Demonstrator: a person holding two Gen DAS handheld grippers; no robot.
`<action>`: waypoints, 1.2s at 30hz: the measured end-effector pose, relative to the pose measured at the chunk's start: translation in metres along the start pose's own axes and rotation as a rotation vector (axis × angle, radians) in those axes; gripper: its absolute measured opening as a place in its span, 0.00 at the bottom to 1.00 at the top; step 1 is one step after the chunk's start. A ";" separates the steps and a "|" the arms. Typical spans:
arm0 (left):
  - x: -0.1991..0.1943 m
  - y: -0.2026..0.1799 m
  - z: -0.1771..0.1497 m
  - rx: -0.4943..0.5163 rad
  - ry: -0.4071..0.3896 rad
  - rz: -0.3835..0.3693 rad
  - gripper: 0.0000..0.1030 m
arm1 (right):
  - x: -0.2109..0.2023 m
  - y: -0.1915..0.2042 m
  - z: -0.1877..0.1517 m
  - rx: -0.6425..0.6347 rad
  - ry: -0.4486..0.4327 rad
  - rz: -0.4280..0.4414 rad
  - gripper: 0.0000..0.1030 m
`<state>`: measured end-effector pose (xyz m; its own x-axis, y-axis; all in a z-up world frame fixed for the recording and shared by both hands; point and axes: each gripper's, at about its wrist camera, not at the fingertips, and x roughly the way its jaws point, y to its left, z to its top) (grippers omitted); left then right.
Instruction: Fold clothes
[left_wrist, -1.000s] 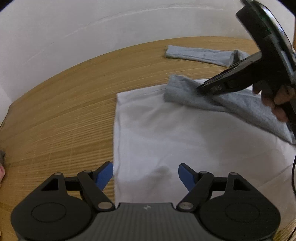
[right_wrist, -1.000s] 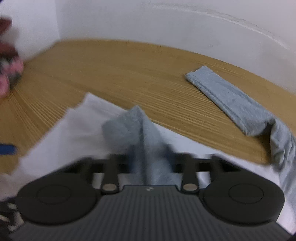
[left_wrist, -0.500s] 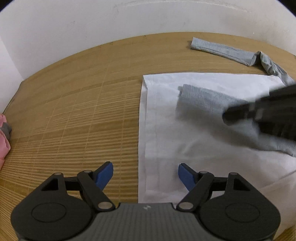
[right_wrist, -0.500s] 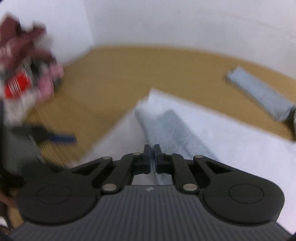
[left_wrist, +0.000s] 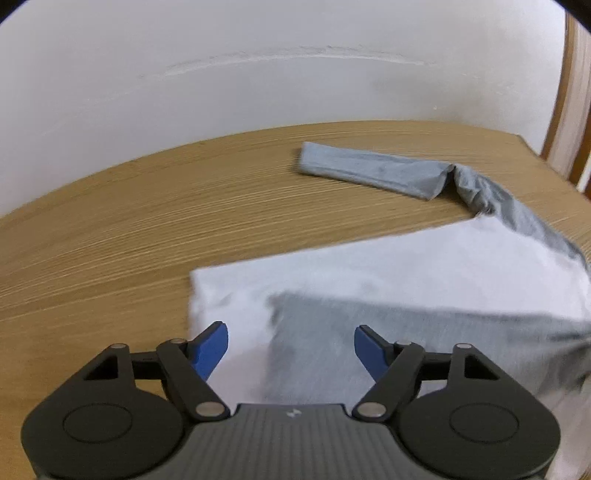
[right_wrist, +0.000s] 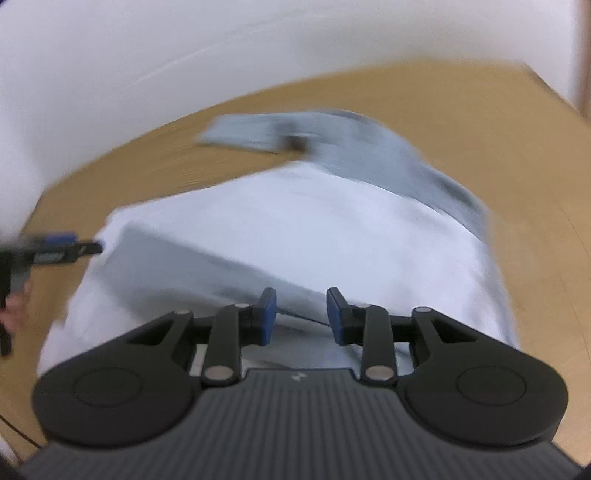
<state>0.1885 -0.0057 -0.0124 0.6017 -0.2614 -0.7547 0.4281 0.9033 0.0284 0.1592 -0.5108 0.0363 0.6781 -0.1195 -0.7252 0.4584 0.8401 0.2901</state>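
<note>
A white shirt (left_wrist: 369, 266) with grey sleeves lies flat on the wooden table (left_wrist: 110, 240). One grey sleeve (left_wrist: 406, 332) is folded across the white body (right_wrist: 295, 229). The other sleeve (left_wrist: 369, 171) stretches out over the table at the far side. My left gripper (left_wrist: 291, 326) hovers above the shirt's left edge; its jaws are closing slightly and hold nothing. It also shows at the left of the right wrist view (right_wrist: 66, 247). My right gripper (right_wrist: 301, 295) is over the shirt's near part, jaws opening, no cloth between the pads. The folded sleeve (right_wrist: 177, 266) lies just ahead of it.
A white wall rises behind the table. A wooden frame (left_wrist: 570, 92) stands at the far right, beyond the table's corner (left_wrist: 524, 142). A hand (right_wrist: 14, 310) holds the left gripper at the picture's left edge. Bare wood shows left of the shirt.
The right gripper has let go of the grey sleeve, which now lies across the white body, and has drawn back with its jaws parting. The left gripper has moved right, over the shirt's edge.
</note>
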 end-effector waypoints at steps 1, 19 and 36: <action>0.009 -0.001 0.005 0.000 0.009 -0.003 0.72 | -0.006 -0.017 -0.003 0.082 -0.014 -0.013 0.34; 0.059 -0.015 0.011 0.159 0.118 -0.086 0.67 | -0.023 -0.072 -0.006 -0.141 0.119 -0.021 0.34; 0.054 -0.006 0.015 0.191 0.069 -0.207 0.07 | 0.009 -0.002 0.005 -0.367 0.087 0.154 0.33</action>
<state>0.2288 -0.0304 -0.0433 0.4443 -0.4037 -0.7997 0.6598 0.7514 -0.0128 0.1673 -0.5160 0.0318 0.6642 0.0545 -0.7456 0.1088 0.9797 0.1686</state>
